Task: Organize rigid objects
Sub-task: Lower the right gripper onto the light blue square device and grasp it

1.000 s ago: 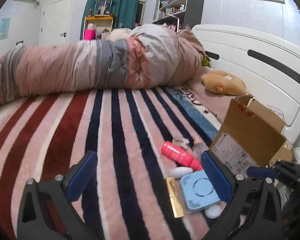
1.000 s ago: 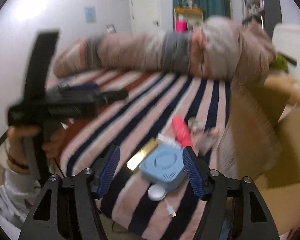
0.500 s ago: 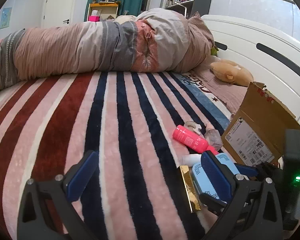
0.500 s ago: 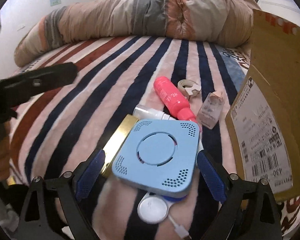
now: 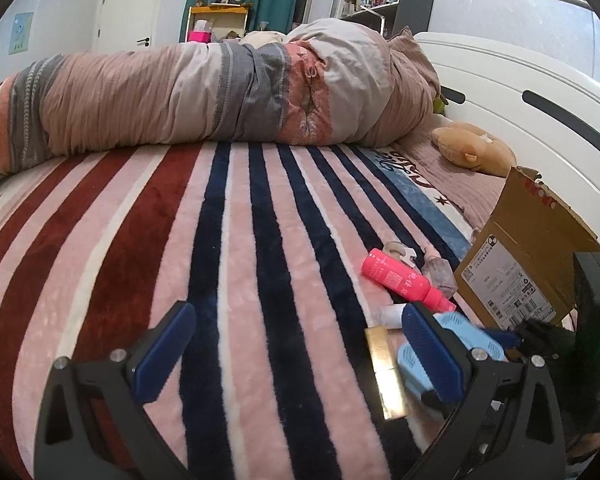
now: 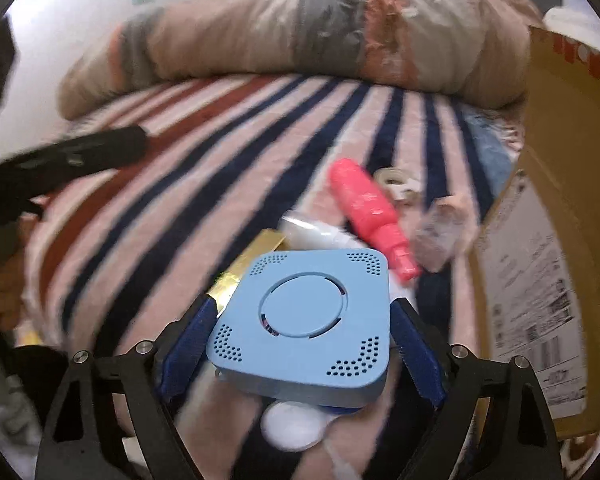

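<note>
The right hand-held gripper (image 6: 300,344) has just been closing, its blue pads pinching the sides of the light blue square device (image 6: 306,320) near the bed's (image 5: 260,280) front edge, presumably to lift it into the cardboard box (image 6: 560,240) beside it. The left hand-held gripper (image 5: 296,344) hangs spread and empty over the striped blanket (image 5: 132,240), clear of the pile.

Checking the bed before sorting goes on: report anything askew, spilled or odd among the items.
Nothing is spilled or visibly damaged. The small things lie in a loose jumble beside the cardboard box: the pink bottle lies on its side, and the blue square device sits tilted on top of the gold bar.
</note>
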A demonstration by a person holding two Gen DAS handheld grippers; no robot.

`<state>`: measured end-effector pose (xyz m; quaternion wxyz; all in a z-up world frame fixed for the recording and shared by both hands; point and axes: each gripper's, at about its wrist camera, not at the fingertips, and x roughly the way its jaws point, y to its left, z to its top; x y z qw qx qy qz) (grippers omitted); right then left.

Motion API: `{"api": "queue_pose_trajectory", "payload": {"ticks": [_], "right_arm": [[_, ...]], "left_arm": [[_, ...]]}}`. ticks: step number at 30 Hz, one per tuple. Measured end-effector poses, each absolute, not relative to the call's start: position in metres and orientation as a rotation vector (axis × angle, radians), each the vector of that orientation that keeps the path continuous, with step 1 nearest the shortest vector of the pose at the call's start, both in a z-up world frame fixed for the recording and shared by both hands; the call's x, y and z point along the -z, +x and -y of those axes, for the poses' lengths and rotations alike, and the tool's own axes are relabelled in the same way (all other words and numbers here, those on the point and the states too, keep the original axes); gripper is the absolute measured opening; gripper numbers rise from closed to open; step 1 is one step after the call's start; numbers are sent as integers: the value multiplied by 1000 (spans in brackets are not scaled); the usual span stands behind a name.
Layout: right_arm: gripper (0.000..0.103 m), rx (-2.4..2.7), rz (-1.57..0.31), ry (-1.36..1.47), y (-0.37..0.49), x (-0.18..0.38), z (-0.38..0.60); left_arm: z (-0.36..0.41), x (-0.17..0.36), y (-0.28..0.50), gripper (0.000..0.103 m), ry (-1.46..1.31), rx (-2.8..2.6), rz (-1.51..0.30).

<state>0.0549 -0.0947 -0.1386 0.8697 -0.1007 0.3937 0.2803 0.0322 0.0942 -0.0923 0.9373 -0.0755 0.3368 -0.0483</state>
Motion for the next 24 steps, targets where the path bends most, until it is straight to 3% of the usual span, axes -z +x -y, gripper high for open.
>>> {"api": "queue_pose_trajectory", "payload": {"ticks": [3, 6, 9, 19, 23, 24], "right_arm": [[86, -626, -898, -138, 58, 140, 102], [88, -517, -875, -245, 54, 137, 99], [95, -484, -867, -300, 52, 133, 92], [95, -392, -875, -420, 50, 157, 64], [93, -379, -827, -390, 51, 155, 71], [85, -386, -817, -393, 50, 155, 71]], "left_arm": [[-90, 93, 33, 102, -152, 102, -693], [-88, 94, 34, 102, -143, 98, -699], [-87, 97, 38, 102, -155, 147, -736], [-85, 116, 45, 102, -154, 205, -815], [-89, 124, 51, 102, -188, 215, -878], [-90, 126, 52, 102, -201, 223, -886]]}}
